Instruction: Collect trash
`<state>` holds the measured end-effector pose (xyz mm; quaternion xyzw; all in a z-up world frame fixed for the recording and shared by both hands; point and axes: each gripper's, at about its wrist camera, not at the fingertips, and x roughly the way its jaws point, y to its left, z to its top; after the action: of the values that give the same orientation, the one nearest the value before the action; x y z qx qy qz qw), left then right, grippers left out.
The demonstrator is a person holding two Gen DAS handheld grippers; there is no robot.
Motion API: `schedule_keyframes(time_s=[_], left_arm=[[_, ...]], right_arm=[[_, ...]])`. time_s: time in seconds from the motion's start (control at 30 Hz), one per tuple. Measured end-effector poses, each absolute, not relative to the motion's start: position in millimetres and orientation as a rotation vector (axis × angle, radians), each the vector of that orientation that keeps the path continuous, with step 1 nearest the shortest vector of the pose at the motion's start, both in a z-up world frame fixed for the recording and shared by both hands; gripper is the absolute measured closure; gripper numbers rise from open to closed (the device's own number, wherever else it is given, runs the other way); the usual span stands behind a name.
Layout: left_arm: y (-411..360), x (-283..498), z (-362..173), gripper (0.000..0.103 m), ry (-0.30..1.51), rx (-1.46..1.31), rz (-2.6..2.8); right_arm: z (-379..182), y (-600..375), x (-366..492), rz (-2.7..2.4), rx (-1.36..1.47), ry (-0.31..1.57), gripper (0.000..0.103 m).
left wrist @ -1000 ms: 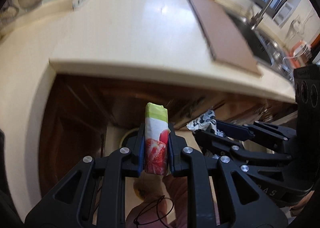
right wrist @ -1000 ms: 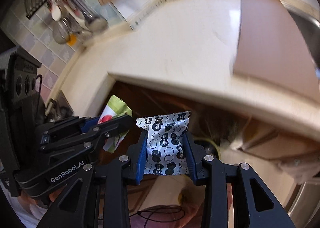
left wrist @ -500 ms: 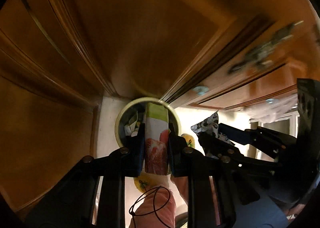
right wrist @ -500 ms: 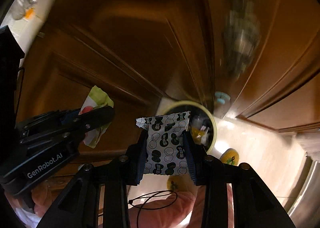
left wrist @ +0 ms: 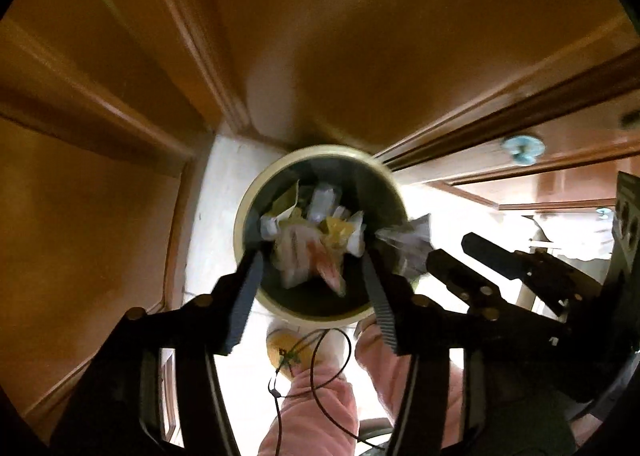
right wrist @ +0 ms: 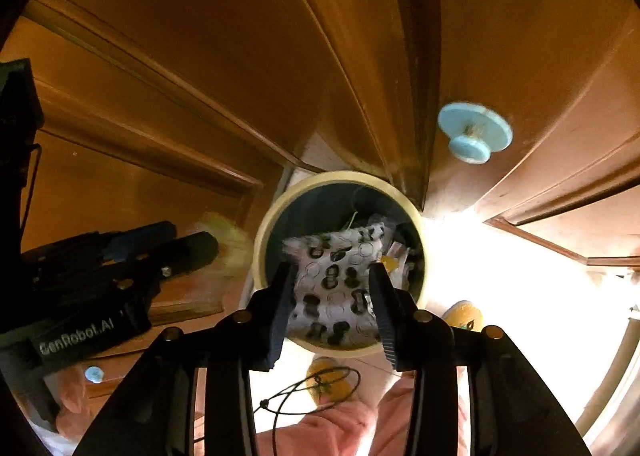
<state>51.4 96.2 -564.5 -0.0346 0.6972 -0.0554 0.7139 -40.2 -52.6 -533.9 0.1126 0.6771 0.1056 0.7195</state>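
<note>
Both tools are held over the round bin (left wrist: 320, 159) at frame centre so wrappers drop inside. The left tool (left wrist: 312, 276) has just been spread, with nothing pinched. The right tool (right wrist: 332, 296), just widening, is seen flanking the spotted wrapper (right wrist: 336, 280).

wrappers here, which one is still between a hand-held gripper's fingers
The black-and-white patterned wrapper, between the right hand-held gripper fingers above the bin; the strawberry wrapper has dropped in.

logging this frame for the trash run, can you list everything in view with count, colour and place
bin: 1, cream rim, dark inside, on the pale floor by the cabinets
strawberry wrapper: 1, white-red, blurred, in the bin opening, loose
spotted wrapper: 1, white-black, over the bin
other trash: several, white-yellow, in the bin
cabinet doors: several, brown
knobs: light blue, on the doors
slippers: 2, yellow
trouser legs: pink
left gripper: jaws open
right gripper: jaws around the spotted wrapper
</note>
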Motion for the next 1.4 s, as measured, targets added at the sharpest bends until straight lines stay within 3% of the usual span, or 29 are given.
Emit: schedule_keyframes(time_s=[0.13,0.33,0.63,1.17,1.4], left_arm=[[101,51,-572,0.051,1.564,-0.071,-0.128],[98,43,-560,0.051,1.552,-0.053,-0.128],[94,31,-487,0.051,1.521,-0.066,-0.134],[81,12,-238,0.051,1.279,-0.039,-0.192],[74,10,-130,0.050,1.129,-0.019,-0.180]], right_arm=[[-539,-46,-41,0.246,0.242,1.488,0.051],[-525,-68,-23,0.253,0.232,1.472,0.050],[-458,-79,-27,0.263,0.234,1.445,0.050],[-210,-93,-32,0.205,0.276,1.287,0.050],[-85,-95,-28,0.175,0.272,1.143,0.038]])
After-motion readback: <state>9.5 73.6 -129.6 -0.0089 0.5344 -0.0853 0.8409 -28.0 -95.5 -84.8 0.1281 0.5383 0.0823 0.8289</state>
